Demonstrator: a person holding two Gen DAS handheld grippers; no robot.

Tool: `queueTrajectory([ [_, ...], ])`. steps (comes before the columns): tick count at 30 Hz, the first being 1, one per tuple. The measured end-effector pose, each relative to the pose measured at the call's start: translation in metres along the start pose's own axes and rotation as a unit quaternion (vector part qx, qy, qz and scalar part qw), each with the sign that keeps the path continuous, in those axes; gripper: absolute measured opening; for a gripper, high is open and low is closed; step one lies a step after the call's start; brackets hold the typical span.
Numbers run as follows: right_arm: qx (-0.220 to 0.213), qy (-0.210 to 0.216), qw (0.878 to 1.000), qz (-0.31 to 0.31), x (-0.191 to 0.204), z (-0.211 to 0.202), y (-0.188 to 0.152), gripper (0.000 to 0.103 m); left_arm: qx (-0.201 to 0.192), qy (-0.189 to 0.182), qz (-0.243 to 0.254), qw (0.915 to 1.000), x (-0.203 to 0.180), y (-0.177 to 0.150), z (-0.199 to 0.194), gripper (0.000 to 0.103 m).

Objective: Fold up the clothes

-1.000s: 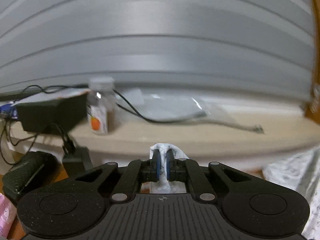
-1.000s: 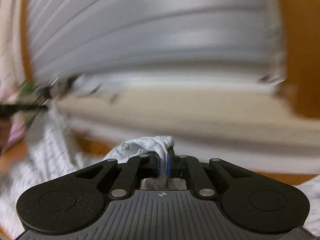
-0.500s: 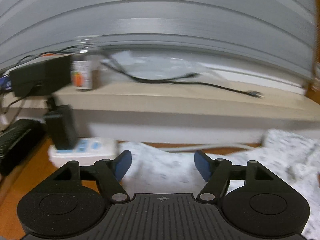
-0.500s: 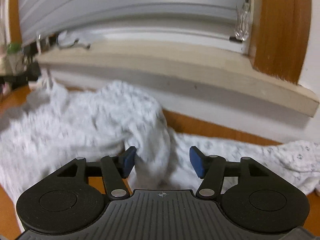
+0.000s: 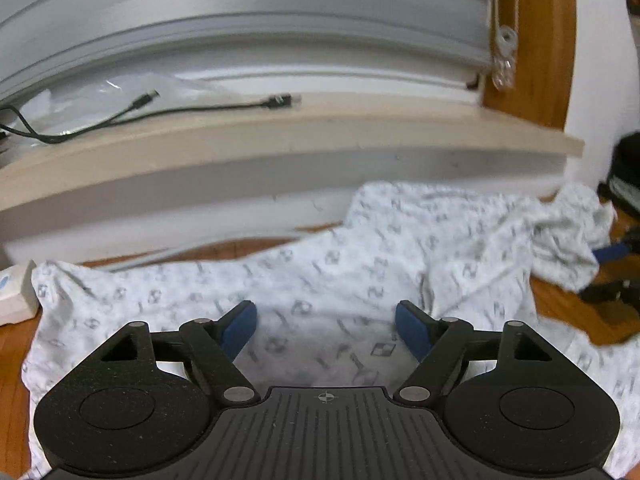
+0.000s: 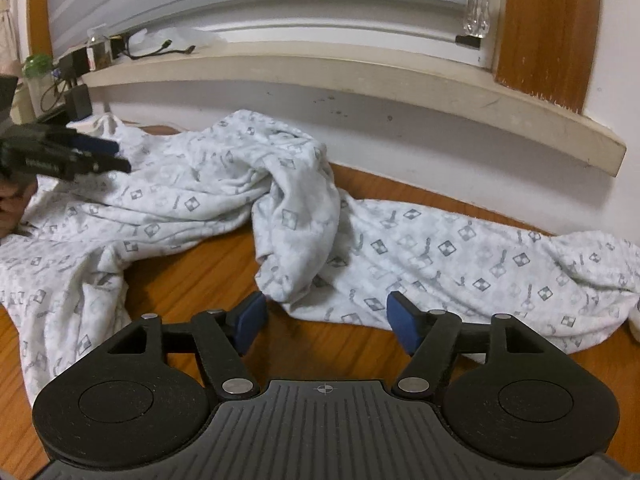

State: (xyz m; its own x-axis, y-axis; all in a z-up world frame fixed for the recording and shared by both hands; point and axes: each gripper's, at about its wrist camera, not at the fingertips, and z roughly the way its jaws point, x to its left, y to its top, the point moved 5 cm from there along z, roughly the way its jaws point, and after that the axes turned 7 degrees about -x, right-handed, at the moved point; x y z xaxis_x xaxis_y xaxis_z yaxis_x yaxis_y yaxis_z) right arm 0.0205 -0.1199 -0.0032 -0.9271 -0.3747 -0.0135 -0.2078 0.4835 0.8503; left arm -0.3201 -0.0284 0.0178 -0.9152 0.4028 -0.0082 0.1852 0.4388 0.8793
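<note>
A white garment (image 6: 200,204) with a grey check-and-key print lies crumpled on the wooden floor (image 6: 208,280) below a window sill. It spreads from the left to the far right, with a bunched hump (image 6: 300,216) in the middle. My right gripper (image 6: 326,320) hovers just in front of that hump, its jaws still opening, with no cloth pinched between the blue pads. In the left wrist view my left gripper (image 5: 326,332) hangs over the flat spread of the garment (image 5: 328,280), jaws still opening and holding nothing. The left gripper (image 6: 116,156) also shows at the left edge of the right wrist view.
A beige window sill (image 5: 280,136) runs along the white wall, with black cables (image 5: 160,112) and a clear plastic bag on it. A white power strip (image 5: 12,296) sits at the garment's left end. A blind's bead cord (image 6: 476,12) hangs by the wooden frame (image 6: 548,28). Part of a hand (image 6: 12,208) shows at left.
Both grippers were shut on bunches of the cloth and have let go, jaws now wide. Both have dropped lower and tilted down; the garment now lies on the floor.
</note>
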Motion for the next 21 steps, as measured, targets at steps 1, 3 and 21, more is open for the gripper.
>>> queueTrajectory([
  [1,-0.001,0.0,1.0,0.0,0.0,0.0,0.0,0.067,0.003,-0.001,-0.005,1.0,0.002,-0.002,-0.001,0.08],
  [3,-0.001,-0.001,1.0,0.001,0.0,0.0,0.0,0.067,0.008,-0.004,-0.013,0.9999,0.007,-0.006,-0.004,0.08],
  [21,-0.04,0.016,0.999,0.029,0.022,-0.033,0.001,0.07,0.026,-0.041,-0.012,0.9988,0.061,-0.03,-0.045,0.08],
])
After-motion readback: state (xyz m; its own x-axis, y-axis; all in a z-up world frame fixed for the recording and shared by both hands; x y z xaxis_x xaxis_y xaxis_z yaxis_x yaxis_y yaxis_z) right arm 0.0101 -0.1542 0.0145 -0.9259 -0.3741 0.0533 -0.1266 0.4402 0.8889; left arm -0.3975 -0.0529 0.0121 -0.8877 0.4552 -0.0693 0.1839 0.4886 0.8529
